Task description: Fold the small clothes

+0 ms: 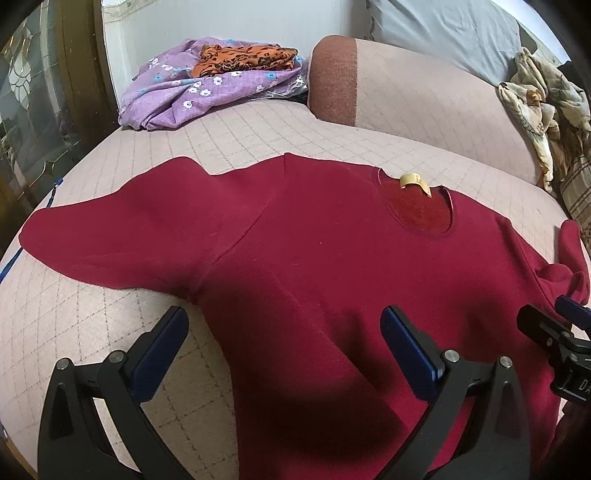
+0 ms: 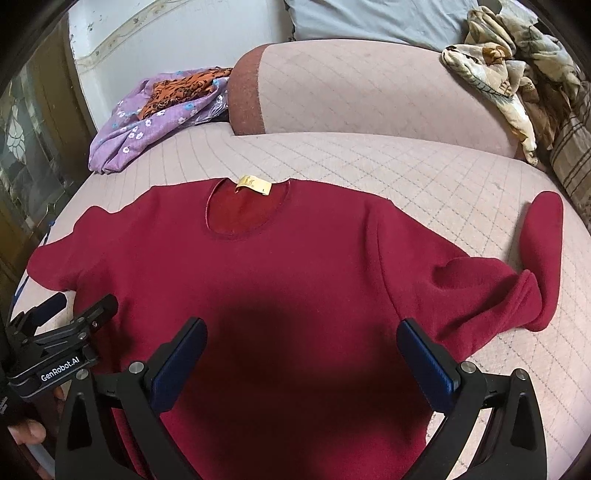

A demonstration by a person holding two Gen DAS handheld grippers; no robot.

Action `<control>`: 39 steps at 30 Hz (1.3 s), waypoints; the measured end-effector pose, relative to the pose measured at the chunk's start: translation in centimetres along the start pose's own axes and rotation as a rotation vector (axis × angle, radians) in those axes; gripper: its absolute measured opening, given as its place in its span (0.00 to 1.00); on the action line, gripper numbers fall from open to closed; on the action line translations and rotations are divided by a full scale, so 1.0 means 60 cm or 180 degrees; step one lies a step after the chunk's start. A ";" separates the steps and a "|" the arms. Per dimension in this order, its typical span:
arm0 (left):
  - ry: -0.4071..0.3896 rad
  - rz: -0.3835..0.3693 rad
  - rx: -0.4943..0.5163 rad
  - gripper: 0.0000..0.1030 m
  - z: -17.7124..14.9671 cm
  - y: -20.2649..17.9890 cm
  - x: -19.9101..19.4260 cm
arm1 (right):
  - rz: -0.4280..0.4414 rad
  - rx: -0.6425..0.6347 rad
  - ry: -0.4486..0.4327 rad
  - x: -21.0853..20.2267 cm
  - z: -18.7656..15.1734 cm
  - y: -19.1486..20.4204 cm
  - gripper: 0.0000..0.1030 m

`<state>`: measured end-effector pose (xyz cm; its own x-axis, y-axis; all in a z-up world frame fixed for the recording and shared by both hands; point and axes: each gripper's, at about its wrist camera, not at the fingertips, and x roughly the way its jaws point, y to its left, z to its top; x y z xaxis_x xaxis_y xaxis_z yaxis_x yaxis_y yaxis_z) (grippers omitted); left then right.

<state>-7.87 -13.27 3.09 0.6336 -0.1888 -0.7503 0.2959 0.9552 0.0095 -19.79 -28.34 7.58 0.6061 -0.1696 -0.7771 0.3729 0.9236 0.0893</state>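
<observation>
Red sweater (image 2: 295,273) lies flat, front up, on the pink quilted couch seat (image 2: 424,173), neck hole away from me, yellow neck tag (image 2: 254,184) showing.

My left gripper (image 1: 282,341) is wide open, holding nothing. It hovers over the sweater's lower left side: one finger sits over the bare seat just beside the armpit, the other over the body fabric.

My right gripper (image 2: 301,347) is also spread wide, empty, above the sweater's lower middle. Dark shadow on the cloth between its fingers. Can't tell if either gripper touches the fabric.

Left sleeve (image 1: 110,229) is stretched out flat to the side. Right sleeve (image 2: 532,273) is bent back on itself, cuff end pointing toward the backrest (image 2: 369,85).

At the seat's far left corner: a purple floral cloth (image 1: 173,96) with an orange-and-black patterned piece (image 1: 243,59) on top. On the right end of the backrest: a crumpled beige printed cloth (image 2: 498,70). Grey pillow (image 2: 369,18) behind the backrest.

A fingertip (image 2: 27,432) shows at the lower left edge of the right wrist view, under the left gripper.
</observation>
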 end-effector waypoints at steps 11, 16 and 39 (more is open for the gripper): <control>-0.0020 0.0010 0.0067 1.00 0.000 -0.004 0.000 | -0.0024 -0.0020 0.0037 0.010 0.000 -0.002 1.00; -0.0039 -0.0025 0.0035 1.00 -0.001 -0.002 -0.001 | -0.0015 -0.0009 0.0078 0.017 -0.002 -0.001 1.00; -0.0069 -0.0044 -0.0027 1.00 0.003 0.005 -0.001 | -0.0024 -0.0014 0.0115 0.026 -0.001 -0.002 1.00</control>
<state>-7.68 -12.99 3.25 0.6448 -0.2067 -0.7359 0.2986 0.9544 -0.0065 -18.90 -28.68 6.34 0.5775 -0.1641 -0.7998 0.3742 0.9238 0.0806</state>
